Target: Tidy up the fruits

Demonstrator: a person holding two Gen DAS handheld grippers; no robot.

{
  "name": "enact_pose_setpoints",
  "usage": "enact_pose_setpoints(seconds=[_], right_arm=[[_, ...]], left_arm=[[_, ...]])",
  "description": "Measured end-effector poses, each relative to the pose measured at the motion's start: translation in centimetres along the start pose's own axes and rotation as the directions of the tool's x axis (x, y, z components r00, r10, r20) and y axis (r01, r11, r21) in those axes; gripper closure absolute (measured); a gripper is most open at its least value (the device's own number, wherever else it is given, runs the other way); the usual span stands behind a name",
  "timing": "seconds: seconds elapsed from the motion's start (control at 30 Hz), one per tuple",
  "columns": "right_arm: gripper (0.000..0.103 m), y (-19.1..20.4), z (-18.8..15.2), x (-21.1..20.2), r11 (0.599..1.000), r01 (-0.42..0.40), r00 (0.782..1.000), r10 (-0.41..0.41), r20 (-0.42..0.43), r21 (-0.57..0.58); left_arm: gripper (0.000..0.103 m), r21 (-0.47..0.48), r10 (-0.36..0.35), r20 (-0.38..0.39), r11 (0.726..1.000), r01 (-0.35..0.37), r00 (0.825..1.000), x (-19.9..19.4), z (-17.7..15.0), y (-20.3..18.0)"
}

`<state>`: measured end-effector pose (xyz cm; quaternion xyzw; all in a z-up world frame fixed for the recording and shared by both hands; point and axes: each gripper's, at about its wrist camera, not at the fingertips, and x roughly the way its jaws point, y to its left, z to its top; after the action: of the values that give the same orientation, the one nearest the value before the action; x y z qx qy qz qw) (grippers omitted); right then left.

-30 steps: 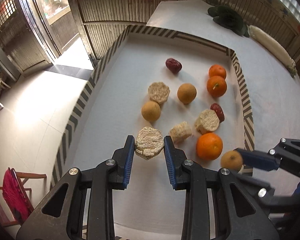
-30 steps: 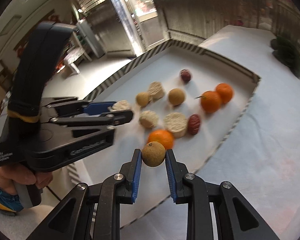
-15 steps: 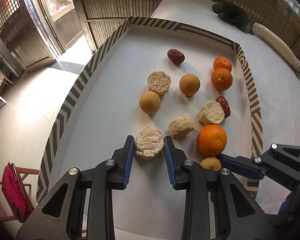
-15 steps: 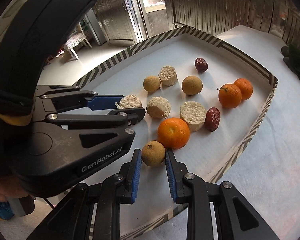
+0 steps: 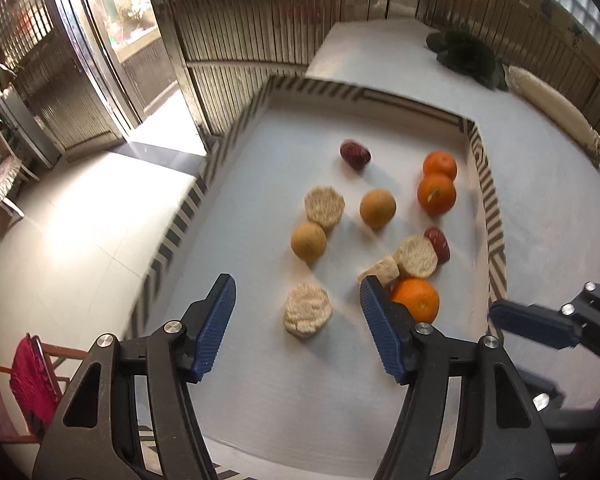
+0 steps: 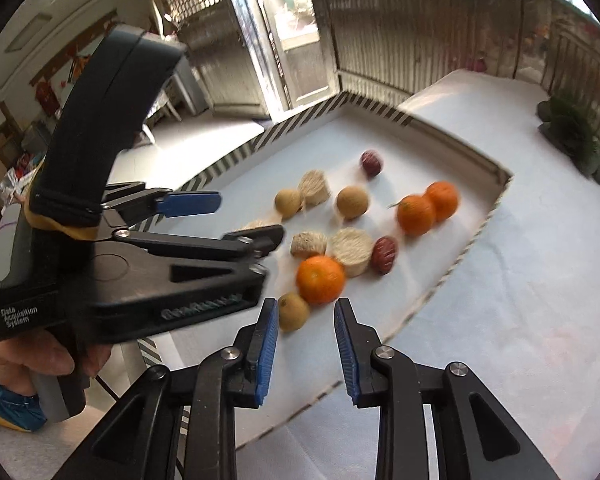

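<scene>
- Left gripper (image 5: 296,312): jaws spread wide, pinching nothing, hanging just above the near end of the tray (image 5: 496,216)
- Right gripper (image 6: 306,344): jaws spread, nothing between them, poised over the tray's near right corner
- Pale cut chunk (image 5: 307,311): lying free on the tray floor between the left jaws, touching neither pad, flat face up, so its short axis looks roughly vertical
- Small tan fruit (image 6: 294,311): resting on the tray just ahead of the right gripper's left pad, touching the near orange (image 6: 321,279); close to round, so no long axis to speak of
- Elsewhere in the tray: two more tan fruits, two oranges side by side by the far right wall, a red date (image 5: 355,155) alone further back with its long axis slanting across the tray, a second date tucked against a chunk
- Likely risks: nudging the tan fruit with a pad and rolling it, or knocking the orange beside it; clipping the striped wall with the right gripper; both grippers crowding the same near end and colliding
- Both views motion-blurred, so fine contact hard to judge
</scene>
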<state>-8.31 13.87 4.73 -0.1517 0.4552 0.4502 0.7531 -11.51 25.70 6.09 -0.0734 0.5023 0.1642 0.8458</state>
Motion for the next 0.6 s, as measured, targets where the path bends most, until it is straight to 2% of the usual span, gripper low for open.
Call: enact_pose_setpoints(seconds=[0.3,0.6], right_arm=[[0.072,-2.3,0.9,-2.3,0.993,0.043,0.994,-0.054,0.099,0.113],[0.068,-2.8,0.8,-2.7,0.983,0.089,0.988,-0.108,0.114,0.161]], left_arm=[[0.038,-0.005,-0.003,0.062,1.000,0.003,0.998,-1.9,1.1,-0.6],[0.038,0.004,-0.002,0.095,1.000,0.001,0.995,-2.6,1.8,-1.5]])
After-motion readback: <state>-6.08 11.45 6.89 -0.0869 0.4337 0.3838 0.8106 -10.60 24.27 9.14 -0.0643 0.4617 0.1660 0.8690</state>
